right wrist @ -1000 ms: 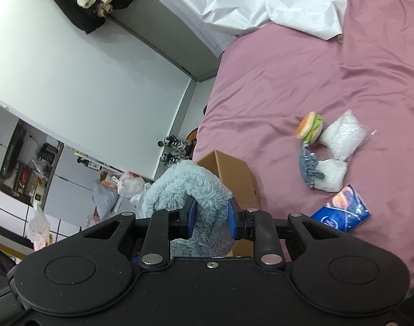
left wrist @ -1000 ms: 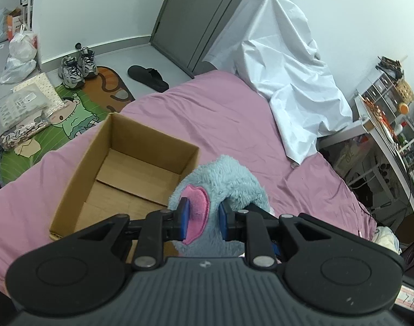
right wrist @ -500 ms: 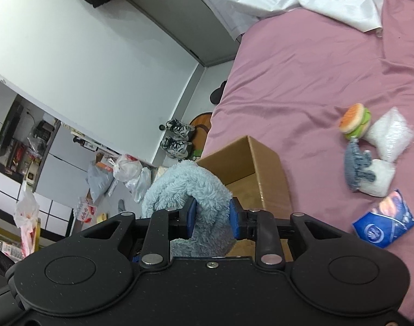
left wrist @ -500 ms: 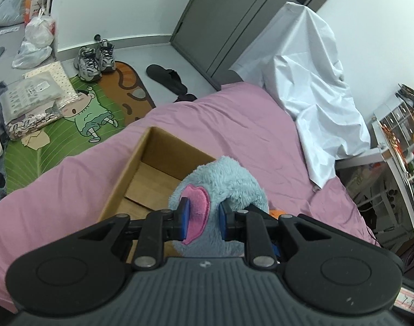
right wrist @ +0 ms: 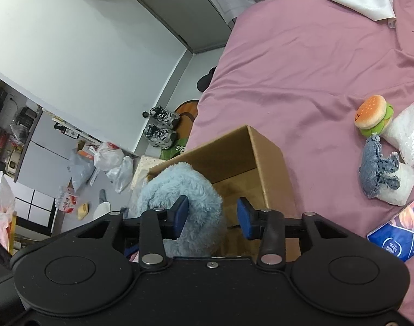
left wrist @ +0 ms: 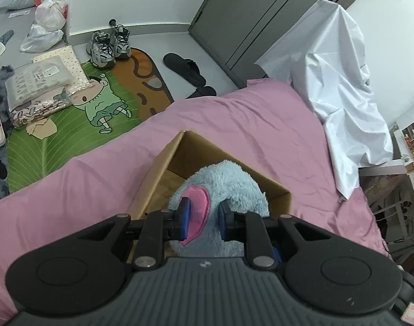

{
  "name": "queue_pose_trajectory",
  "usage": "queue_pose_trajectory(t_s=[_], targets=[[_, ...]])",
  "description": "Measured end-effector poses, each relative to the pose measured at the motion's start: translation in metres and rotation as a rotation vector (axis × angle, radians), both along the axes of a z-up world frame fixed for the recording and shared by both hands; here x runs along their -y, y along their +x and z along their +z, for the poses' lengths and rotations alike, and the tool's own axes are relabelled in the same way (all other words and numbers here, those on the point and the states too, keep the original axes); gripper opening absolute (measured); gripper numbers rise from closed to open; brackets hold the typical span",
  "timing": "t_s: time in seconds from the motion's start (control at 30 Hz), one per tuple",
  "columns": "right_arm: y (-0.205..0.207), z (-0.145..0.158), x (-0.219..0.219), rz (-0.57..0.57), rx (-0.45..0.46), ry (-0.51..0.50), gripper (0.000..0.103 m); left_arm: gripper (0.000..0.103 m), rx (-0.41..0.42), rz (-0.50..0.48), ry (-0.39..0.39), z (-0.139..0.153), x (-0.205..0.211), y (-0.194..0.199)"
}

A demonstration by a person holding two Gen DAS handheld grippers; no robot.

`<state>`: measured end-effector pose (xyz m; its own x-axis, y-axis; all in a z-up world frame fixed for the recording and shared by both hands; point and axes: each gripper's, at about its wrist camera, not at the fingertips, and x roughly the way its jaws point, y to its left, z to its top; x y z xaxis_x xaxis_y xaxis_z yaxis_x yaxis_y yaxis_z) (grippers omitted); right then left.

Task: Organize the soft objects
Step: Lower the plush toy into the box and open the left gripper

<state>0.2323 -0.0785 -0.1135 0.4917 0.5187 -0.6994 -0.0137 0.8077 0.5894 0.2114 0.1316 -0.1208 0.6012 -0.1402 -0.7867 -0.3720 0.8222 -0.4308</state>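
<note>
Your left gripper [left wrist: 202, 218] is clamped on the pink-lined part of the fluffy blue plush toy [left wrist: 220, 187], while your right gripper [right wrist: 212, 214] has its jaws spread, the left pad touching the plush's fur and the right pad standing clear of it. So the toy hangs from your left claw alone, right over the open cardboard box [right wrist: 261, 157] on the pink bedsheet [left wrist: 247, 125]. As far as the views show, the box floor that can be seen is bare, so I judge you are placing the first item and it is not yet let go. Farther out on the sheet to your right, the burger plush [right wrist: 372, 115], the denim toy [right wrist: 378, 171], two white stuffed bags [right wrist: 405, 133] and a blue packet [right wrist: 400, 239] lie close together and unsorted. Most of the job remains.
</note>
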Motion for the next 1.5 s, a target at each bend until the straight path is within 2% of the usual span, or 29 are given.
queue_pose_trajectory(t_s=[0.13,0.3,0.4,0.6,0.73,0.87,0.97,1.1,1.27,1.5], targets=[[0.001,-0.003,0.002,-0.004,-0.003,-0.014,0.040,0.020,-0.007,0.004,0.035,-0.007,0.000,0.007],[0.002,-0.002,0.006,-0.013,-0.004,-0.018,0.040,0.021,-0.056,0.007,0.063,-0.019,-0.001,0.014],[0.002,0.000,0.009,-0.016,-0.003,-0.006,0.040,0.024,-0.057,0.019,0.095,-0.017,-0.002,0.014],[-0.001,0.002,0.012,-0.014,0.002,0.003,0.040,0.035,-0.064,0.007,0.111,-0.006,0.001,0.013],[-0.006,0.004,0.018,-0.008,0.003,0.008,0.043,0.053,-0.070,-0.008,0.132,0.005,0.008,0.006],[-0.014,0.010,0.028,-0.015,0.024,0.006,0.051,0.071,-0.050,-0.010,0.190,0.019,0.017,-0.003],[-0.021,0.013,0.038,-0.020,0.032,0.013,0.054,0.073,-0.046,-0.019,0.223,0.027,0.023,-0.008],[-0.029,0.017,0.051,-0.024,0.041,0.012,0.063,0.074,-0.041,-0.033,0.201,0.033,0.027,-0.017],[-0.039,0.025,0.069,-0.017,0.071,0.012,0.079,0.091,-0.058,-0.054,0.212,0.041,0.037,-0.029],[-0.053,0.034,0.091,-0.004,0.104,-0.008,0.095,0.094,-0.056,-0.075,0.260,0.056,0.055,-0.045]])
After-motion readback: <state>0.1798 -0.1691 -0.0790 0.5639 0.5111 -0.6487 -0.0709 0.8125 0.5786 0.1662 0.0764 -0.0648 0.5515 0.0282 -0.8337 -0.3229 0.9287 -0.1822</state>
